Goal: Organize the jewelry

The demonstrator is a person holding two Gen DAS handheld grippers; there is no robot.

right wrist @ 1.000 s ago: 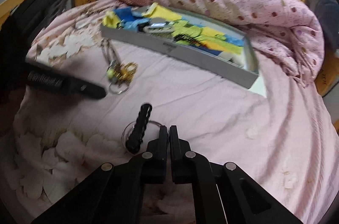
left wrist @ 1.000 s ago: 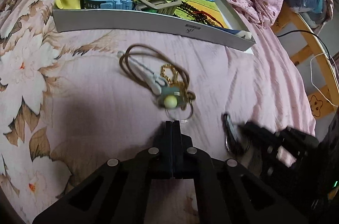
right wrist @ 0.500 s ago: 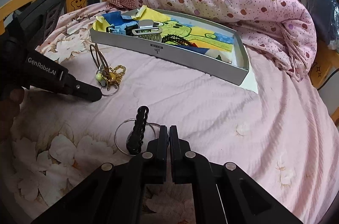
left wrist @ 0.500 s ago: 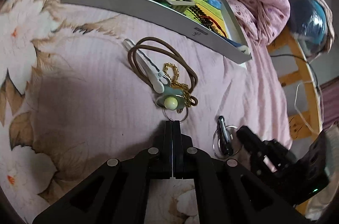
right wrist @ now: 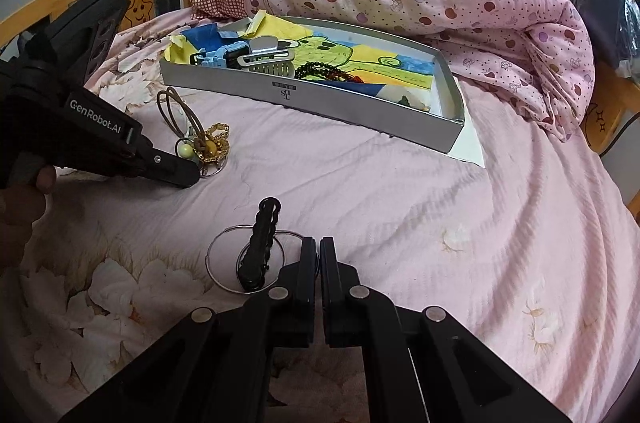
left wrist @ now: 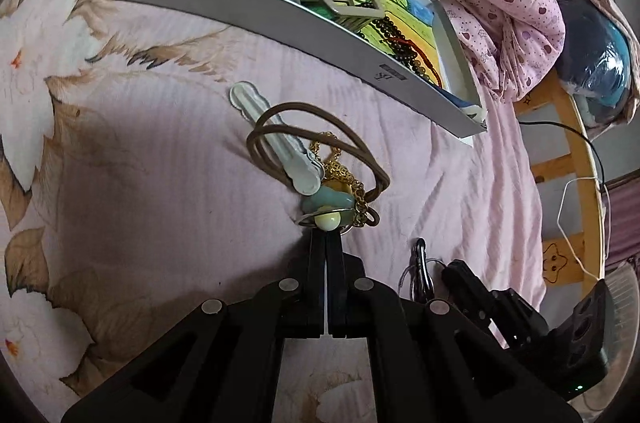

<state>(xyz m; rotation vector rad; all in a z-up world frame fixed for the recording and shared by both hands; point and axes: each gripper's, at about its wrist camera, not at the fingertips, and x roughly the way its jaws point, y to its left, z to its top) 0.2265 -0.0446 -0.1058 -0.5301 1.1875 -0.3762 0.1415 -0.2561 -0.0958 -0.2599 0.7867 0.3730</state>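
- Jewelry is split between two places: part of it already lies in the grey tray (right wrist: 304, 95) at the far side of the bed, and two small heaps are left on the pink bedsheet (right wrist: 400, 207) in front of it.
- My left gripper (left wrist: 326, 237) has its jaws pressed together, tips right at the thin wire ring (left wrist: 316, 216) under the pale bead (left wrist: 327, 221); whether the ring is actually pinched between them I cannot tell.
- That bead sits in a tangle with a gold chain (left wrist: 340, 171), a brown hair tie (left wrist: 320, 139) and a pale hair clip (left wrist: 276, 151), all overlapping.
- My right gripper (right wrist: 319, 251) is also closed, with nothing in it, tips touching the rim of the silver hoop (right wrist: 246, 259) on which the black hair clip (right wrist: 262, 243) lies.
- I judge the step in hand to be picking the tangled heap for the tray.
- Next I would need a sure hold on one piece, then a slow lift, since the looped tie and chain are likely to drag their neighbours along.
- The tray's near wall must be cleared before letting go inside.
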